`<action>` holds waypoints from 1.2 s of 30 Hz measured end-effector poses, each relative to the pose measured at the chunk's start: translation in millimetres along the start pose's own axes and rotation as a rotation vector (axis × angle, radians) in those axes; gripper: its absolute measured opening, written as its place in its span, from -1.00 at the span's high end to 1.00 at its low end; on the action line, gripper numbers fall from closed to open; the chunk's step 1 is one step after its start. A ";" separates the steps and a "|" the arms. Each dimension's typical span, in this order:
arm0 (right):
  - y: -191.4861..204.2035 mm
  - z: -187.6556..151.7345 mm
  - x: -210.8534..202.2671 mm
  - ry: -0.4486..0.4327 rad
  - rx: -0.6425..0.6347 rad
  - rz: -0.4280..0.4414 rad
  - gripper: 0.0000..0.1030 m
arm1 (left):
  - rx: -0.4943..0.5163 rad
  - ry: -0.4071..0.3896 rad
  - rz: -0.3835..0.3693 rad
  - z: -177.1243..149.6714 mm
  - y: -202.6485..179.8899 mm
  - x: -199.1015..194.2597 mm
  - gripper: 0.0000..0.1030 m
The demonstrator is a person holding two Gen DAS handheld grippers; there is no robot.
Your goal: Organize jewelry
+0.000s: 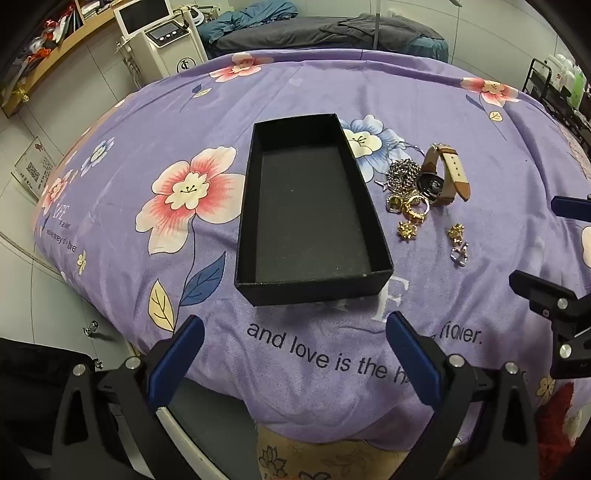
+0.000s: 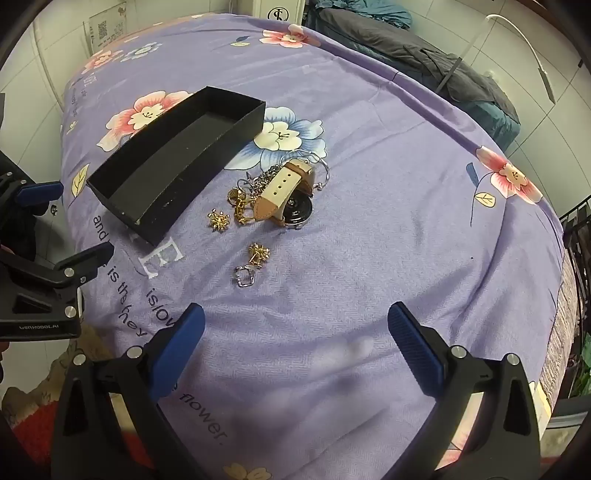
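An empty black box [image 1: 310, 206] lies open on the purple flowered cloth [image 1: 295, 85]; it also shows in the right wrist view [image 2: 173, 155]. Right of it sits a jewelry pile: a tan-strap watch [image 1: 443, 173] [image 2: 291, 188], a silver chain [image 1: 402, 175], gold rings [image 1: 410, 206] [image 2: 242, 212], two gold flower earrings [image 1: 406, 230] [image 1: 456, 232] [image 2: 218, 220] [image 2: 258, 253] and a silver ring piece [image 1: 460, 253] [image 2: 244, 276]. My left gripper [image 1: 295, 328] is open and empty, just short of the box. My right gripper [image 2: 295, 325] is open and empty, short of the silver piece.
The cloth covers a round-edged surface that drops off at the near edge [image 1: 221, 384]. A white machine [image 1: 162, 33] and a dark bedding heap [image 1: 325, 29] stand behind. A black rack [image 1: 554, 85] is at far right.
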State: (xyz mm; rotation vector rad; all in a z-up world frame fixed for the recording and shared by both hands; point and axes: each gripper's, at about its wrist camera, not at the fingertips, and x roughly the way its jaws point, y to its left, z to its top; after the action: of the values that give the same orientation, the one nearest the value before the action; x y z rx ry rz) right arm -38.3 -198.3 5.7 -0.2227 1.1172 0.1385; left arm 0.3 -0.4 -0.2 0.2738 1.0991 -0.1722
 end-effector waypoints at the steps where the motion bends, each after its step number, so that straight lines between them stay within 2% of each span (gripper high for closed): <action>1: -0.2 -0.3 -0.1 -0.004 0.002 -0.003 -0.90 | 0.000 0.004 -0.005 0.2 -0.5 0.5 -0.89; 9: -0.2 -0.2 -0.2 0.000 0.002 -0.007 -0.90 | -0.004 0.019 -0.024 -0.9 3.5 1.6 -0.89; 36: 0.2 0.0 -0.6 0.002 0.003 -0.002 -0.90 | -0.011 0.013 -0.014 -4.5 0.3 3.5 -0.89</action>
State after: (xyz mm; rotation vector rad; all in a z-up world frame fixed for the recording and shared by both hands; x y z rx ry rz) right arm -38.6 -198.2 6.2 -0.2208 1.1196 0.1349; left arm -1.9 1.2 -5.2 0.2580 1.1144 -0.1767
